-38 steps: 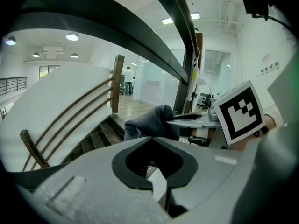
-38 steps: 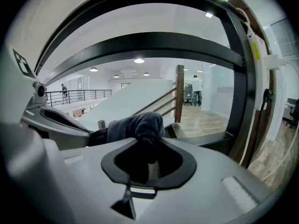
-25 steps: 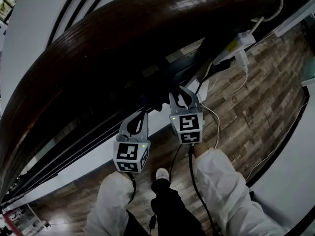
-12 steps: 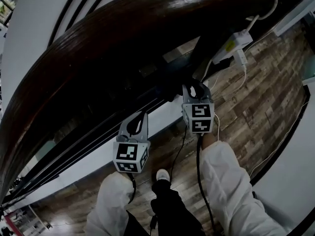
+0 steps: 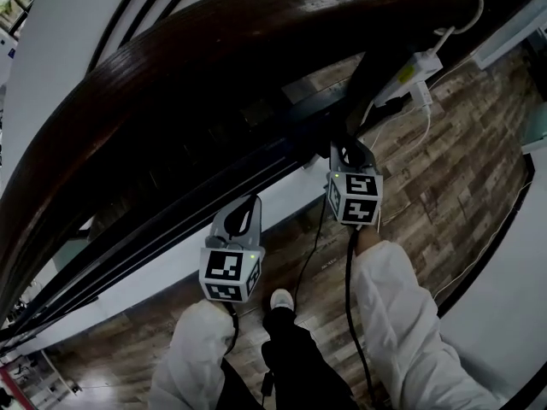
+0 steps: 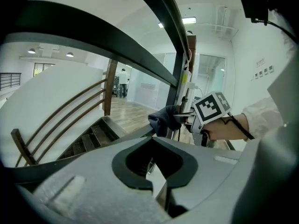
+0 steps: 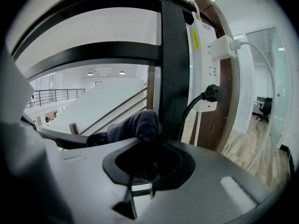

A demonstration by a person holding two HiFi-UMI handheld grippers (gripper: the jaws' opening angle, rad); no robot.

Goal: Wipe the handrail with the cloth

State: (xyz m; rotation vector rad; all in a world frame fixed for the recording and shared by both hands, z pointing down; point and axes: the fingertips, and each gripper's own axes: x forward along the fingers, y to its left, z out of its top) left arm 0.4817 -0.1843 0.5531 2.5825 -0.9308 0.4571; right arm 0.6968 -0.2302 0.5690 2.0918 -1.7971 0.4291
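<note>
While my right gripper (image 7: 140, 181) clamps the dark grey cloth (image 7: 135, 125) and my left gripper (image 6: 159, 183) hangs closed, empty, I want a firm pinch. That cloth sits by the black metal upright (image 7: 172, 55) under the curved dark brown wooden handrail (image 5: 256, 41), so I'd raise it and press along the wood.

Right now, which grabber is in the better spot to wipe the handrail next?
Right. The right gripper has its jaws shut on the dark cloth, close under the handrail. The left gripper sits lower, shut on nothing.
</note>
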